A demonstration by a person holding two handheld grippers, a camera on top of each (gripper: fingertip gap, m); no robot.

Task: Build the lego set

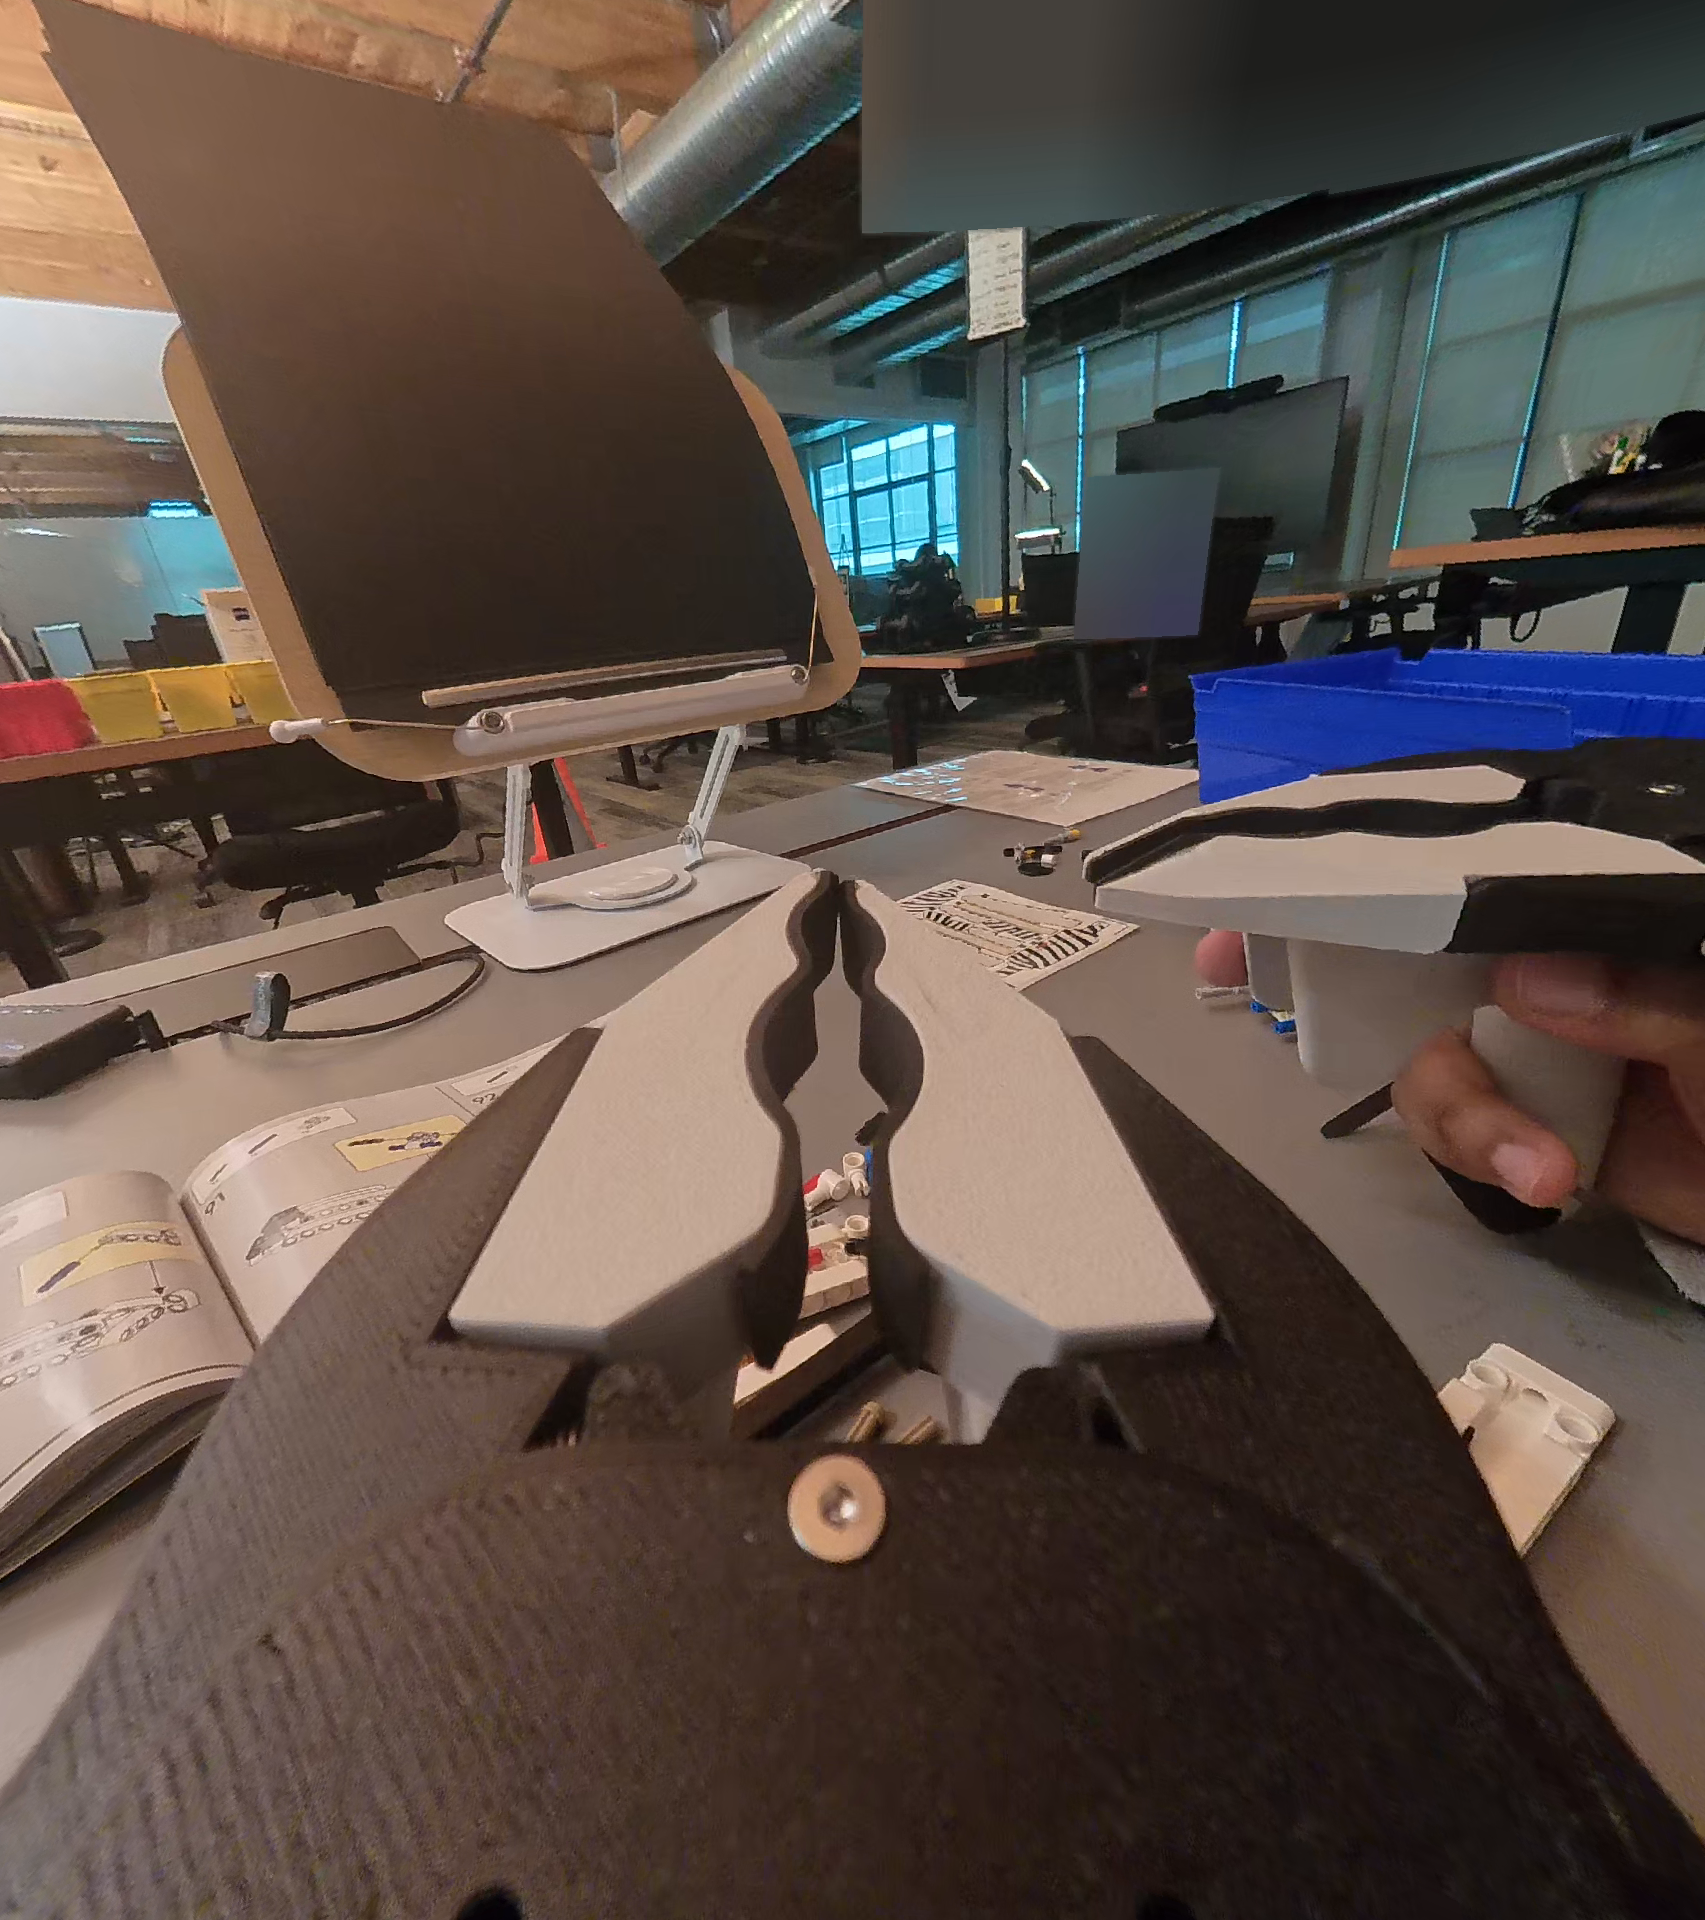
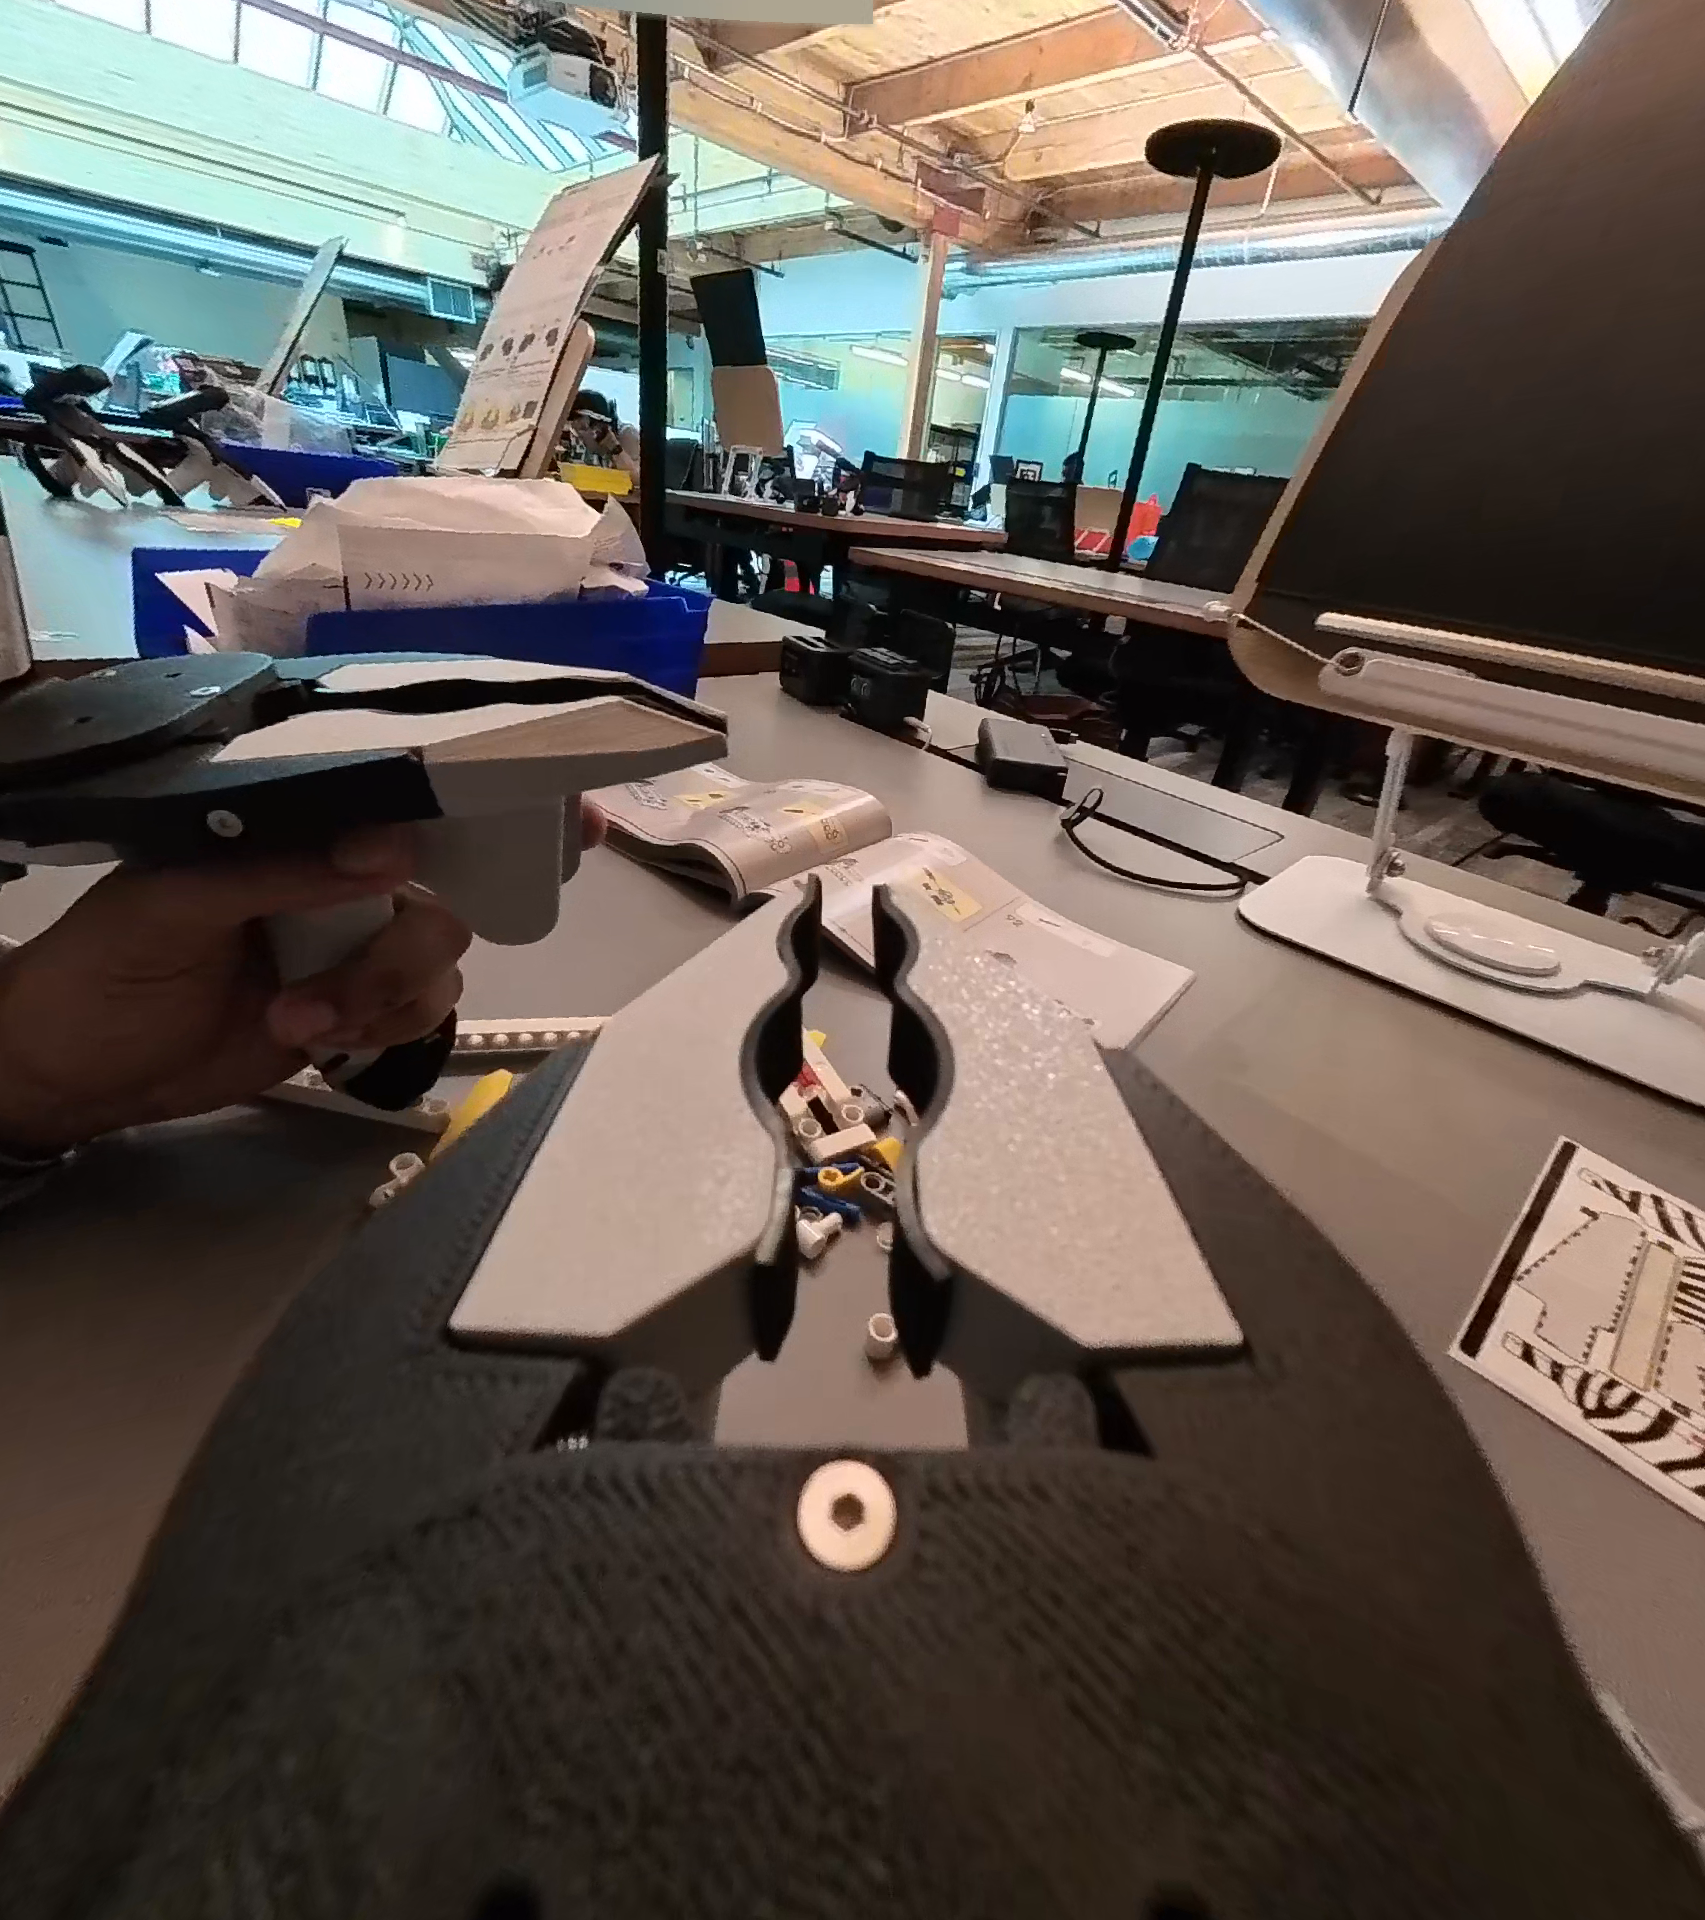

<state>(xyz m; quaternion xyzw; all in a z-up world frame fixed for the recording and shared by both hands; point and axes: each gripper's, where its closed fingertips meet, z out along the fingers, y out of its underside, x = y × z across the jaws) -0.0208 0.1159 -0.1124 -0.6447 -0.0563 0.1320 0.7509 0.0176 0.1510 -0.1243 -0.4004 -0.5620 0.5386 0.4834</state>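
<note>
I am holding my left gripper low over the grey bench, its two fingertips meeting at the front, clenched with nothing between them. My right gripper is hovering over the same bench with a narrow gap showing between its tips, so it is standing slightly parted and carrying nothing.

The loose lego pieces are lying in a small heap on the bench under both grippers, showing through the gap between the fingers: white, yellow, blue and red bits. One small white piece is sitting apart, nearer to the right gripper's base. A white flat lego part is resting on the bench to the right of my left gripper.

The open instruction booklet is lying on the bench to my left, near the heap. A striped sticker sheet is lying to the right. A tablet stand is standing at the far side of the bench, and a blue bin is sitting beyond my right hand, which is wrapping the right gripper's handle.
</note>
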